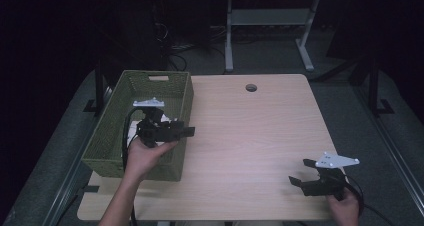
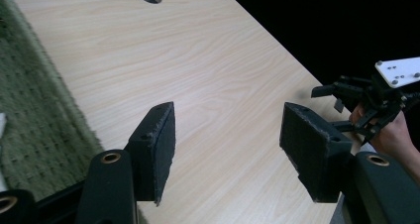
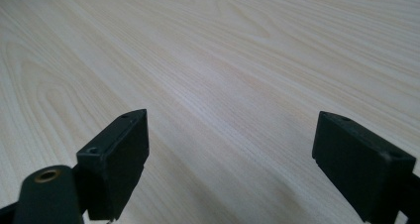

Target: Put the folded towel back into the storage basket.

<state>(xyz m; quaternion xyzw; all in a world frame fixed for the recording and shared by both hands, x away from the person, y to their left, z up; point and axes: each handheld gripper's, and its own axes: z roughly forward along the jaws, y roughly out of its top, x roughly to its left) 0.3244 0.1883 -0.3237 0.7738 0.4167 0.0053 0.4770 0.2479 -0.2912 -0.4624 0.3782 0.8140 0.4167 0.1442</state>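
High cam overhead; gripper cams low, sharing table (image 1: 250,136).

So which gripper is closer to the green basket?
Left. The left gripper is right at the green basket, over its right wall. The right gripper sits far away, near the table's front right corner.

In the high view, the left gripper (image 1: 187,131) and the hand (image 1: 145,156) holding it cover part of the green basket's (image 1: 107,136) inside, so a small white thing (image 1: 131,134) there cannot be identified. The picture's edge at six o'clock cuts off the right hand (image 1: 346,208) and the table (image 1: 250,151).
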